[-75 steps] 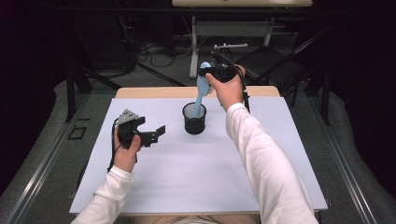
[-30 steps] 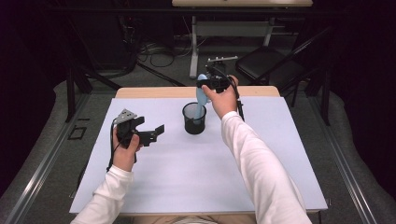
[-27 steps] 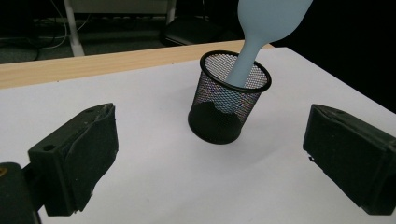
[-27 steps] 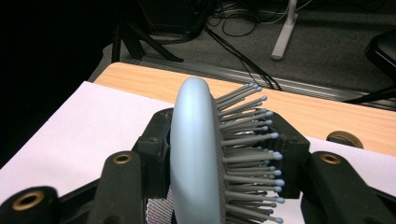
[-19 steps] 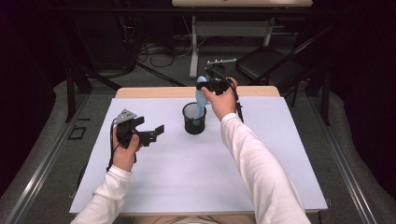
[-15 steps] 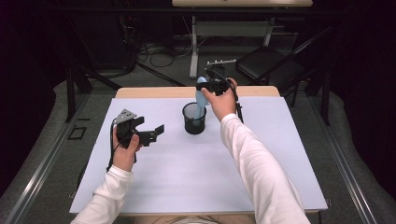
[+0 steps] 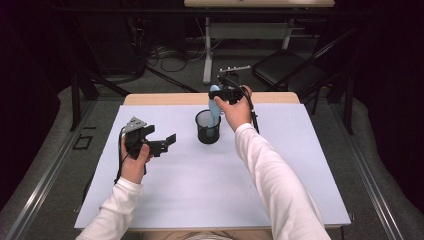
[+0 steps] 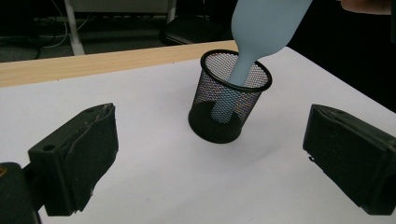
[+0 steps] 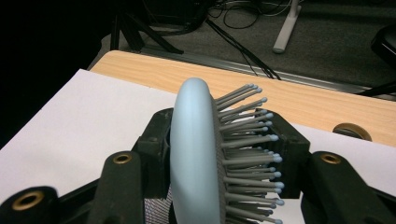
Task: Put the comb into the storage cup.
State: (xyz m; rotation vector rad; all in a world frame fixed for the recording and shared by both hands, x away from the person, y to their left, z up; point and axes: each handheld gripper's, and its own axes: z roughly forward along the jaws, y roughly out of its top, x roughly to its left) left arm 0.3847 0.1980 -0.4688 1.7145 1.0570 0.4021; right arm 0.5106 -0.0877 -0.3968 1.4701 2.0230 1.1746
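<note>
A pale blue hairbrush (image 7: pixel 214 103) stands handle-down in a black mesh cup (image 7: pixel 208 127) on the white table cover. My right gripper (image 7: pixel 223 93) is shut on the brush's head above the cup. In the right gripper view the brush head (image 9: pixel 196 154) and its grey bristles (image 9: pixel 247 140) sit clamped between the jaws. The left gripper view looks at the mesh cup (image 8: pixel 229 102) with the brush handle (image 8: pixel 233 88) leaning inside it. My left gripper (image 7: pixel 162 142) hovers open over the table to the cup's left, nothing between its pads (image 8: pixel 77 163).
The white cover (image 7: pixel 200 195) spans most of the table, with a wooden strip (image 7: pixel 165 99) bare along the far edge. Beyond the table are a dark floor with cables (image 7: pixel 165 52), a white desk leg (image 7: pixel 207 50) and a black chair (image 7: pixel 287 70).
The right gripper has carried the brush slightly back and up over the cup, standing it more upright, handle still inside. The left gripper has stayed put.
</note>
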